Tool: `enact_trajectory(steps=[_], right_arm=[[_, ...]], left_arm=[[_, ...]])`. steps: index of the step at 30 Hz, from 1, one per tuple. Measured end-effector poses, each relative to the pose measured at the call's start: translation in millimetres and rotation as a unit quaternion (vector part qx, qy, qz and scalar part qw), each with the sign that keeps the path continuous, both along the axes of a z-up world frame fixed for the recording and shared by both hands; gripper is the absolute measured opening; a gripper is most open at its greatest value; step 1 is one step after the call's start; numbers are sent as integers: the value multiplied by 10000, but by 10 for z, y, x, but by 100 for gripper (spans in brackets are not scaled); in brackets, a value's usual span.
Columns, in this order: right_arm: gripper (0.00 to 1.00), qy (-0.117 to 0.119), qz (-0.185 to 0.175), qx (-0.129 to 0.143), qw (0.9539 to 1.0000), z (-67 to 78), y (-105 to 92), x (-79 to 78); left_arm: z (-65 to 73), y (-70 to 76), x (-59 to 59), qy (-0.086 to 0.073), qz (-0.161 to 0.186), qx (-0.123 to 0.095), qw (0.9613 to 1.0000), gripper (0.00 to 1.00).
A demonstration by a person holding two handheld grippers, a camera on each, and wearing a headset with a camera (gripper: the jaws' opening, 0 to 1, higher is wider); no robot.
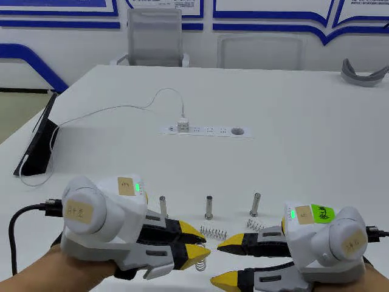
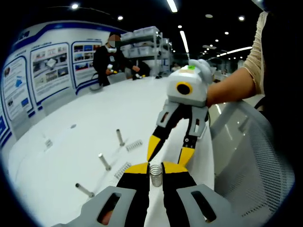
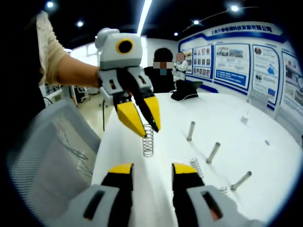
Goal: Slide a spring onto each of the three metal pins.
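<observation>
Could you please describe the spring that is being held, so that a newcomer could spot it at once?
On the white table, near its front edge and in front of the row of three metal pins, find the left gripper. The spring stands on end, pinched between its yellow tips, whereas the other two springs lie flat on the table.

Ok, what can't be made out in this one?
- Head view: the spring in the left gripper is mostly hidden behind its jaws.
- Head view: the grey curved object is cut off by the right edge.
- Right gripper view: a loose spring is partly behind a jaw of the right gripper.
- Both gripper views: text on the posters is too small to read.
</observation>
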State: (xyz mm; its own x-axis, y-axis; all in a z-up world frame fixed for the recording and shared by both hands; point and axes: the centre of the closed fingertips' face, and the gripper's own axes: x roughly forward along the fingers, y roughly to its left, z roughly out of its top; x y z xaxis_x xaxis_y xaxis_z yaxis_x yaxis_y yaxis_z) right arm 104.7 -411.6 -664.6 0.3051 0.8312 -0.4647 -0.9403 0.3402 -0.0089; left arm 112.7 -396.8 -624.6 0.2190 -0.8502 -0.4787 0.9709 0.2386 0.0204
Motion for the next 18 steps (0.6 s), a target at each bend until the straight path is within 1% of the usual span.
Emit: enact_trajectory(steps=[4,10,14,18], right_arm=[[42,25,-161,-44,9999,-24,-102,23],[52,69,-409,-105,9991,-57,-284,68],[56,88,-548,-131,9984,-57,-395,85],[61,133,-765,-137,9969,-51,-527,113]], left_arm=[[-4,71,84,-29,105,47,9999,8],[21,191,242,-82,315,72,9994,8],[33,258,330,-107,439,93,9989,8],[63,329,437,-148,570,104,9982,8]])
